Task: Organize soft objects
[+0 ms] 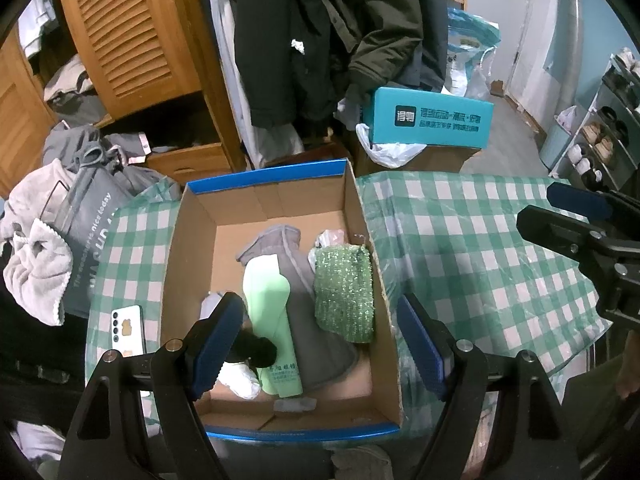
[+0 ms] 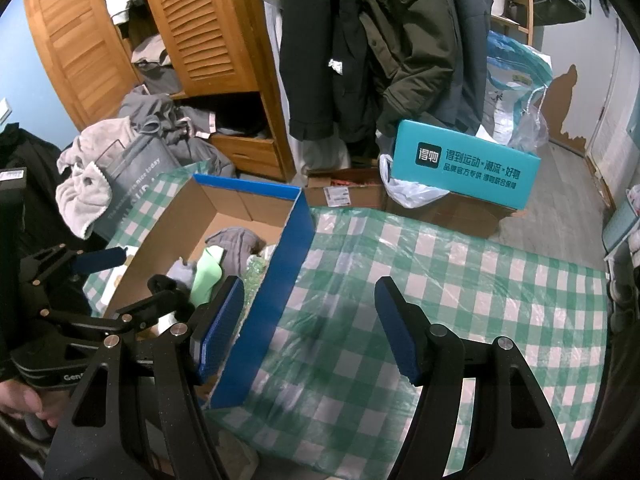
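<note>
A blue-edged cardboard box (image 1: pixel 362 220) stands on the green checked table. In it lie a grey cloth (image 1: pixel 304 312), a light green tube (image 1: pixel 270 312), a green sparkly sponge cloth (image 1: pixel 344 292), a white soft item (image 1: pixel 240 378) and a black fuzzy item (image 1: pixel 254 350). My left gripper (image 1: pixel 316 344) is open and empty above the box's near part. My right gripper (image 2: pixel 310 328) is open and empty over the tablecloth, just right of the box's blue wall (image 2: pixel 276 280). The left gripper also shows in the right wrist view (image 2: pixel 132 280).
A phone (image 1: pixel 128 330) lies on the table left of the box. A teal box (image 1: pixel 430 118) on cartons, plastic bags and hanging coats (image 1: pixel 320 40) stand behind the table. A grey bag with towels (image 1: pixel 60 248) sits at left, a shoe rack (image 1: pixel 600 136) at right.
</note>
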Available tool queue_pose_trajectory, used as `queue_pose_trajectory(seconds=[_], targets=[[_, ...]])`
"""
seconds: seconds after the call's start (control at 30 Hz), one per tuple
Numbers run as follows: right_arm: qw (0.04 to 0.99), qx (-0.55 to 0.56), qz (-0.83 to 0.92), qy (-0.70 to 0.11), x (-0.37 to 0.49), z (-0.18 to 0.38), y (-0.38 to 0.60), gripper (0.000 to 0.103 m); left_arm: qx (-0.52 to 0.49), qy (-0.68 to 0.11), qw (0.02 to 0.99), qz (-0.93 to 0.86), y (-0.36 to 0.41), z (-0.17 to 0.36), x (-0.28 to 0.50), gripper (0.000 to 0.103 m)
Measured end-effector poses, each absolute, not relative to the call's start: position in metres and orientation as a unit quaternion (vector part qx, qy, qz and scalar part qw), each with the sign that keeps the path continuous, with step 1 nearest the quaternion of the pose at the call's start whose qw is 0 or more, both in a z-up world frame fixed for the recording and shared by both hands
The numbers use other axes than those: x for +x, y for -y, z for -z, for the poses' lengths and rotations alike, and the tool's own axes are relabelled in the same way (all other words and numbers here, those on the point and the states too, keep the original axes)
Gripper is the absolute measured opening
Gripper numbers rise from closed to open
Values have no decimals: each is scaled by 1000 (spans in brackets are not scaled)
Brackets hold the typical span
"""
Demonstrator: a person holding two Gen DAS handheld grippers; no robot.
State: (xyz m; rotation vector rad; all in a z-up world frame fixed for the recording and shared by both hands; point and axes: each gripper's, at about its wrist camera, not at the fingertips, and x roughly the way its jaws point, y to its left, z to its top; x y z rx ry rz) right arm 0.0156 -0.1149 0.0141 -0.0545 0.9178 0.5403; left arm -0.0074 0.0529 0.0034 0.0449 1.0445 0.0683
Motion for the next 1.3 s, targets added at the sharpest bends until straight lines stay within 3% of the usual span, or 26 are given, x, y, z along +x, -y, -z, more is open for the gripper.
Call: queue_pose_trajectory(seconds=[1.3], targets=[[860, -25, -255, -440, 18, -14, 122, 67, 30, -489, 871, -24, -52, -6, -8, 80]])
